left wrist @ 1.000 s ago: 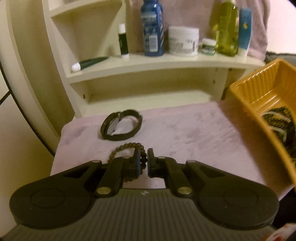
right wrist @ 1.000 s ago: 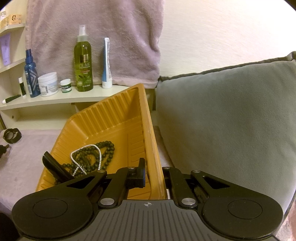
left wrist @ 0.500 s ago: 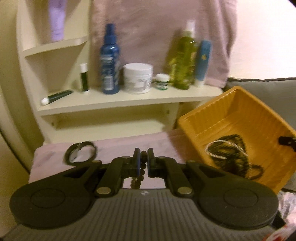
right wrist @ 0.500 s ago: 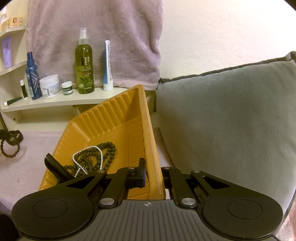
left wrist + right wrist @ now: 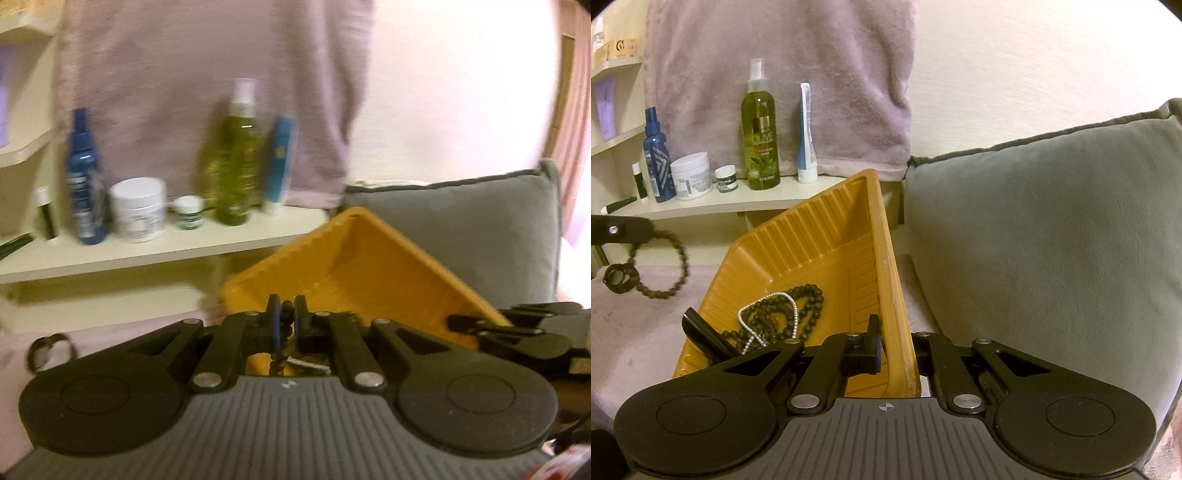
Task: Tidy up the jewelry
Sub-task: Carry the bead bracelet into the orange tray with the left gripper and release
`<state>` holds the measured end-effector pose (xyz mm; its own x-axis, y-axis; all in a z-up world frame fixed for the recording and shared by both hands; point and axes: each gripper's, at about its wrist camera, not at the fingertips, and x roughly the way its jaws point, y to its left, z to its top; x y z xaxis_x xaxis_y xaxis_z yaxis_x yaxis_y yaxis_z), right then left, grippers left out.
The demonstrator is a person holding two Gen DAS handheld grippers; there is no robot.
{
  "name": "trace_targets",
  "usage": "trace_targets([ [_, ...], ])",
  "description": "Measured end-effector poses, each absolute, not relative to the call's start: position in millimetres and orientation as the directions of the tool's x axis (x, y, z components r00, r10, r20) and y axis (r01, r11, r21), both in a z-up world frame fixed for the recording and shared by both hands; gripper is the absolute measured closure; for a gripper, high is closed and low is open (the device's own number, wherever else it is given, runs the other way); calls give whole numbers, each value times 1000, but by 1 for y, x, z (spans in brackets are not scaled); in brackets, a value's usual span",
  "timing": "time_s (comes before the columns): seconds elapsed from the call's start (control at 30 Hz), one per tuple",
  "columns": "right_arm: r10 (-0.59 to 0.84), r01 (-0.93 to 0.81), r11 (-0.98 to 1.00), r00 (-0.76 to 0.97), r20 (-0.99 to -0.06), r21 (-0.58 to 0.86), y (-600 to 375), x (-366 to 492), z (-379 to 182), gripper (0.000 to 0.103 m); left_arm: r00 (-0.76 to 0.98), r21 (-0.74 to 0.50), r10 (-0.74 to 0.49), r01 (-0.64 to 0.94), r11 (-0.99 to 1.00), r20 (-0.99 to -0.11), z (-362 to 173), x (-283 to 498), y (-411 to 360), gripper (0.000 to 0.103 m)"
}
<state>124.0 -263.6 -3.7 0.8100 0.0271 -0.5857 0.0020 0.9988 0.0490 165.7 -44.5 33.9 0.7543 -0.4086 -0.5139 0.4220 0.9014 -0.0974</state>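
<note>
So the left gripper [image 5: 287, 314] has its two black fingers pinched almost all the way together on a dark brown beaded bracelet [image 5: 661, 266], and the loop dangles free below the tips, up in the air over the pinkish-mauve fuzzy cloth [image 5: 635, 332] just left of the ribbed orange plastic tray [image 5: 820, 236]. From the left wrist view only a few beads show between the pads and a short strand hanging under them, and that shot is pretty blurry

The right gripper [image 5: 895, 350] is clamped on the tray's near right wall, one finger inside the tray and the other outside, closed down tight on the thin plastic. The tray sits tilted, with its far corner up near the cream wooden shelf [image 5: 713, 206]

Inside the tray there's a long dark green bead necklace [image 5: 798, 314] piled up with a silver ball chain [image 5: 764, 314] lying across it, plus a black bar-shaped thing [image 5: 705, 334] leaning in the near left corner, can't tell what that is

A black watch-like band [image 5: 618, 278] lies on the cloth at the far left, behind the hanging bracelet. The grey cushion [image 5: 1045, 236] is right up against the tray's right side. On the shelf sit a green olive spray bottle [image 5: 761, 140], a blue spray bottle [image 5: 655, 158] and a white jar [image 5: 691, 175]
</note>
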Motion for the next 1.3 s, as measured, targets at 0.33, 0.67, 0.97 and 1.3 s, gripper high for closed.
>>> trace_targets([
  [0.33, 32, 2, 998, 809, -587, 58, -265, 125, -4, 97, 686, -109, -481, 511, 852, -546, 19, 160, -85, 97],
  [0.67, 32, 3, 998, 808, -588, 59, -265, 125, -4, 97, 692, -112, -480, 506, 855, -539, 16, 164, -84, 92],
  [0.97, 32, 3, 998, 808, -588, 59, -266, 125, -4, 97, 762, -104, -361, 365, 925, -537, 16, 170, -38, 89],
  [1.3, 30, 2, 998, 808, -589, 55, -267, 126, -6, 97, 806, -55, -159, 156, 986, -569, -4, 171, 30, 88],
])
